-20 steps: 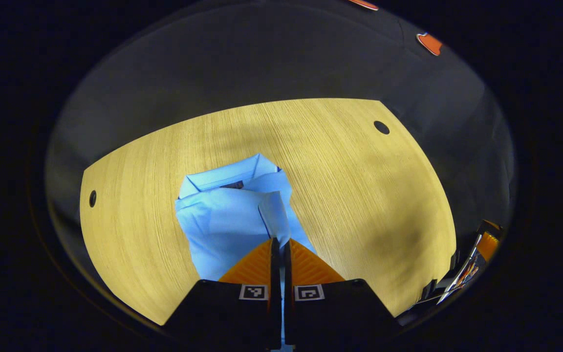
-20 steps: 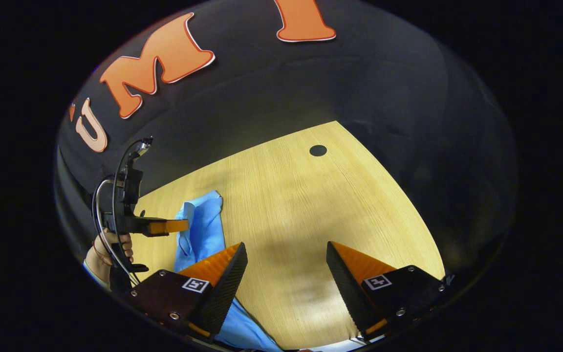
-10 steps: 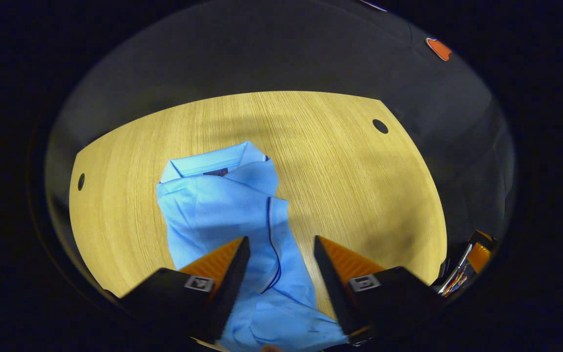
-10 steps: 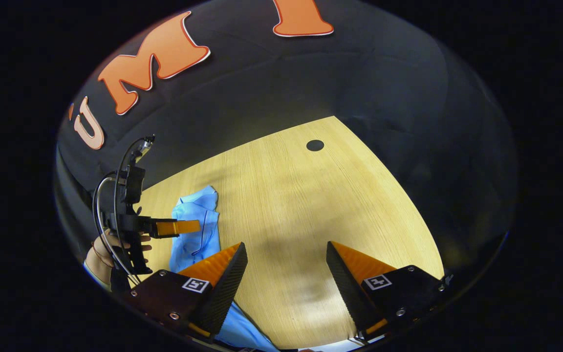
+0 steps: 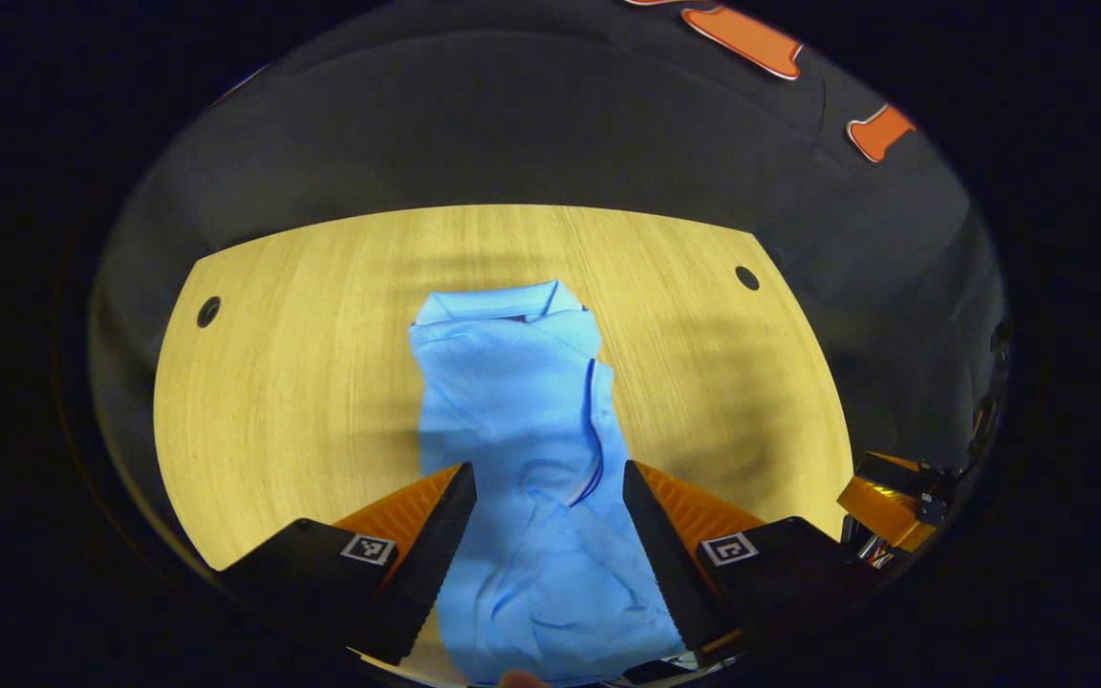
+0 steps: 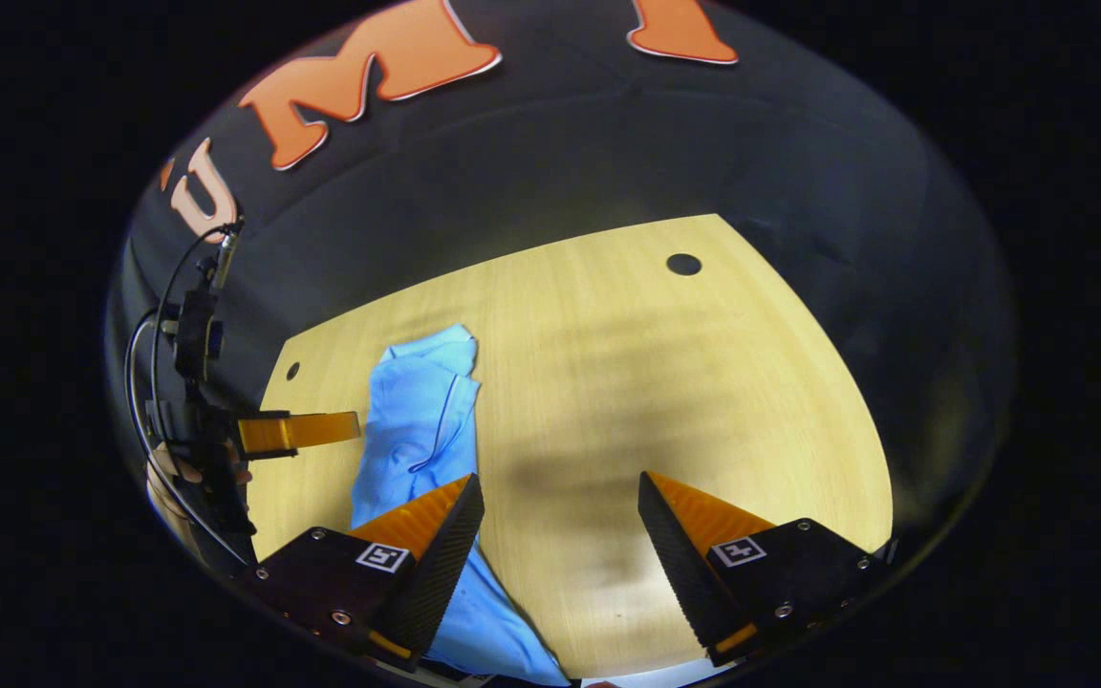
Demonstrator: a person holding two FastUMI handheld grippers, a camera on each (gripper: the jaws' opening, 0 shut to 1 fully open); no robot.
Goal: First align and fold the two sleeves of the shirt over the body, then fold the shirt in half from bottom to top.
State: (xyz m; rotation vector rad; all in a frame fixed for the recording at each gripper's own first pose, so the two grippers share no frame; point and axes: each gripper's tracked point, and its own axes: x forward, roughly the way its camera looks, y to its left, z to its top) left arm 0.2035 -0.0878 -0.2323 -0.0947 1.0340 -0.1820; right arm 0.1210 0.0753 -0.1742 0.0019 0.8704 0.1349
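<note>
A light blue polo shirt (image 5: 522,420) lies on the wooden surface (image 5: 302,363), collar toward the far edge and hem toward the near one. Both sleeves are folded in over the body, so the shirt forms a long, narrow strip. A dark-trimmed sleeve edge (image 5: 593,430) runs down its right side in the left gripper view, curling inward near the middle. The lower part is rumpled with soft creases.

The left claw (image 5: 549,506) hangs above the lower half of the shirt with its 2 fingers spread wide apart, 1 on each side of the blue cloth, gripping nothing. In the right gripper view that same left claw (image 6: 321,430) shows off to the side of the shirt (image 6: 421,430), held by a hand (image 6: 173,478) with cables looping up behind it.

The right claw (image 6: 560,516) is also spread open and holds nothing. Its one finger overlaps the near edge of the shirt in its own view, while the other stands over bare wood; whether either touches the cloth, I cannot tell. In the left gripper view, part of the right claw (image 5: 890,497) peeks in at the far right edge.

2 small dark round holes (image 5: 209,311) (image 5: 747,278) sit near the far corners of the surface.
</note>
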